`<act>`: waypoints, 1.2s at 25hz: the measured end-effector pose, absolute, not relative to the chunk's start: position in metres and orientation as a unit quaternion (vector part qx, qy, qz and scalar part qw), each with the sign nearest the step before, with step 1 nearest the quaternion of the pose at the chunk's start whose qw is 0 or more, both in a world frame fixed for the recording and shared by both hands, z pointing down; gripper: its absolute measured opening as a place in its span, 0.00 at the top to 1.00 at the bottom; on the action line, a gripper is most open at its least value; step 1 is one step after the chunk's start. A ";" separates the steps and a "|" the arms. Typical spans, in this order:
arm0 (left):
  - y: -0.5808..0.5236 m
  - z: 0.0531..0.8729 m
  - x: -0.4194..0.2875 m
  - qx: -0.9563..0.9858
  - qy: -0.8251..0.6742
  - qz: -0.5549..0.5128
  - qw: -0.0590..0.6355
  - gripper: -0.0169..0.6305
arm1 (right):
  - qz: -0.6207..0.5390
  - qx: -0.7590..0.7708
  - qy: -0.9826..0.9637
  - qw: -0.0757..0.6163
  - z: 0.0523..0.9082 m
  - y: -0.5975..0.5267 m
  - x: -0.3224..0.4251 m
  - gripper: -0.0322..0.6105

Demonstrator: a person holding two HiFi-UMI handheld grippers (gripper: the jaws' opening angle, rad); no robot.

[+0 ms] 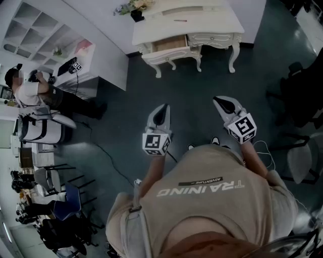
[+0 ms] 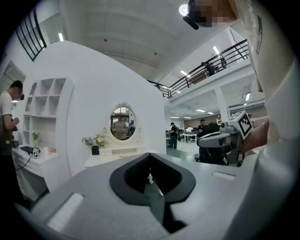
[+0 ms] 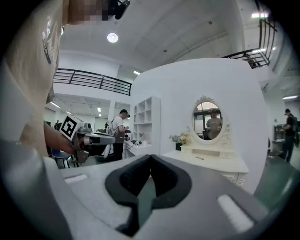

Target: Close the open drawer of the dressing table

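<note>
The white dressing table (image 1: 202, 20) stands against the far wall, well ahead of me across the dark floor. Its left drawer (image 1: 170, 44) is pulled out, showing a wooden inside. My left gripper (image 1: 162, 108) and right gripper (image 1: 221, 101) are held side by side in the air, pointing toward the table and far from it. Both are shut with nothing between the jaws. The left gripper (image 2: 150, 157) faces the dressing table (image 2: 105, 159) and its oval mirror (image 2: 123, 123). From the right gripper (image 3: 151, 157) the table (image 3: 213, 162) and mirror (image 3: 207, 121) are seen at the right.
A person (image 1: 33, 93) stands at a white shelf unit (image 1: 55, 45) to the left. Chairs (image 1: 60, 201) crowd the lower left and a black chair (image 1: 303, 90) stands at the right. A cable (image 1: 108, 161) lies across the floor. Flowers (image 1: 132, 6) sit on the tabletop.
</note>
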State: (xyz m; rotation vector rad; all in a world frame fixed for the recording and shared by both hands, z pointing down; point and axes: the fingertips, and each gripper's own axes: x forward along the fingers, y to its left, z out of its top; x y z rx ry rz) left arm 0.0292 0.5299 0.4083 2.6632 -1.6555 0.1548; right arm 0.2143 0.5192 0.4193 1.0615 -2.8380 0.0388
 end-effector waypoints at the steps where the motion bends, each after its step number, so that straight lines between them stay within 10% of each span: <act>1: 0.530 0.410 0.032 0.847 -0.529 0.049 0.003 0.96 | 0.016 0.345 -0.937 0.058 0.422 0.518 0.217 0.95; 30: 0.466 0.502 0.069 0.790 -0.597 0.085 0.113 0.96 | 0.075 0.265 -0.956 0.098 0.523 0.411 0.235 0.95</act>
